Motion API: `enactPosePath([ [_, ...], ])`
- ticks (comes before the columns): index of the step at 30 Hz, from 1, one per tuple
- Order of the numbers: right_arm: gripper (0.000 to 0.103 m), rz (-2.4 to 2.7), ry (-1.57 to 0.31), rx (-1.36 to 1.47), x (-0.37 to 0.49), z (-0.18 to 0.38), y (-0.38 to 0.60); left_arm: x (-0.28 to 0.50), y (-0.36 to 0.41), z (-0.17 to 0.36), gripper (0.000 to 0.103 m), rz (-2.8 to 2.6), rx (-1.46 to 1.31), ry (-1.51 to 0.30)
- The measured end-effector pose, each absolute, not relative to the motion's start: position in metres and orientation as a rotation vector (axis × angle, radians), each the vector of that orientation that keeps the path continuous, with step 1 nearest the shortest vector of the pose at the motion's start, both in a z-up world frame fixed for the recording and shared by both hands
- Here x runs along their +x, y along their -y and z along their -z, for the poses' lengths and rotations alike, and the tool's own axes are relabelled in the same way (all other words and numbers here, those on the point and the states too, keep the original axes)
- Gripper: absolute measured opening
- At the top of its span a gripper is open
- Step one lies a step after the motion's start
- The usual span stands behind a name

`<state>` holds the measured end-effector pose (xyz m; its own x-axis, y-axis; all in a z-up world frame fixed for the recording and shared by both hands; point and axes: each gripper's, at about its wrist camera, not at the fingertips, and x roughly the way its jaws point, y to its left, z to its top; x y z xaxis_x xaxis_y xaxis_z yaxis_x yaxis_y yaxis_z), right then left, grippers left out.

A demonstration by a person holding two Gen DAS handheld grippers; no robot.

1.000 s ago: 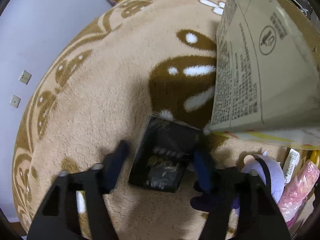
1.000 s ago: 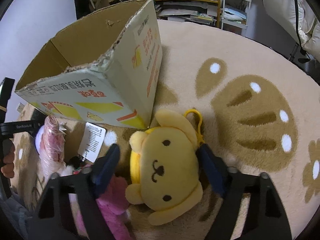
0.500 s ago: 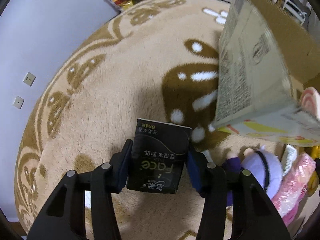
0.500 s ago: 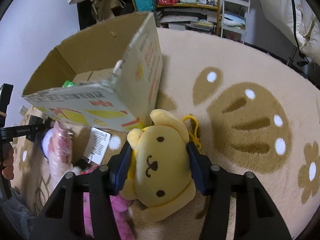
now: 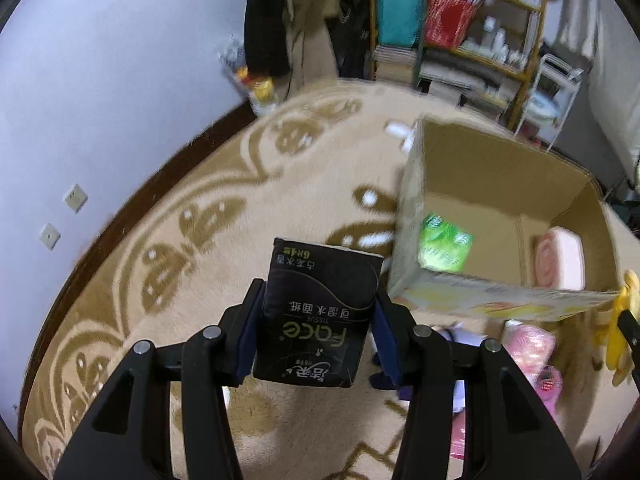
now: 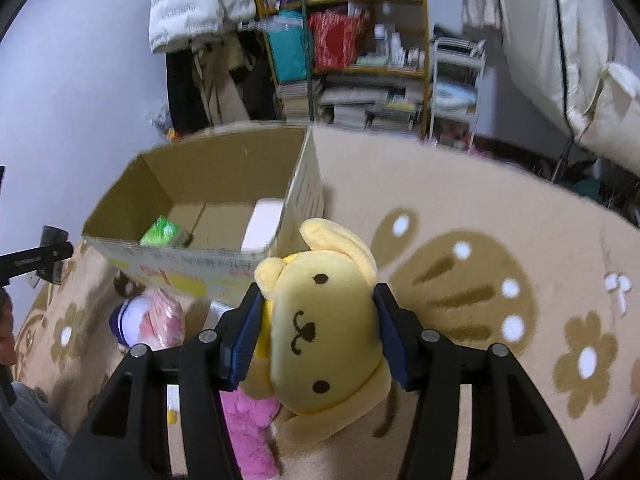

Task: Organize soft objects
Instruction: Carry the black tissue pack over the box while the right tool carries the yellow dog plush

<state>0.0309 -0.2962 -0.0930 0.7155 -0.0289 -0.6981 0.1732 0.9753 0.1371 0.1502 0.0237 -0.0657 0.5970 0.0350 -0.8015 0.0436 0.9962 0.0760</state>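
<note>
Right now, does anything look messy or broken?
A little. The cardboard box has a ragged, torn front rim, and a pink plush and wrapped pink bundle lie loose on the rug beside it. The tissue pack and yellow dog plush look fine.

A tan carpet (image 5: pixel 224 240) with brown floral patterns covers the floor. Beyond the carpet's far edge stands a wooden shelving unit (image 6: pixel 360 44) holding stacked books and bottles. A white puffer jacket (image 6: pixel 196 0) hangs left of the shelving unit. Two wall outlets (image 5: pixel 64 216) sit on the wall left of the carpet.
</note>
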Motion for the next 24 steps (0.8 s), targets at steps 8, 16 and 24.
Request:
enactPosePath([
  [8,0.057,0.100,-0.566,0.180,0.018,0.052,0.288,0.115,0.005,0.018,0.048,0.083,0.145,-0.677],
  [16,0.058,0.036,-0.494,0.118,0.035,0.027,0.267,0.111,0.038,-0.007,0.048,0.168,0.181,-0.600],
  [24,0.058,-0.014,-0.477,0.081,0.064,0.024,0.248,0.117,0.056,-0.020,0.048,0.206,0.204,-0.558],
])
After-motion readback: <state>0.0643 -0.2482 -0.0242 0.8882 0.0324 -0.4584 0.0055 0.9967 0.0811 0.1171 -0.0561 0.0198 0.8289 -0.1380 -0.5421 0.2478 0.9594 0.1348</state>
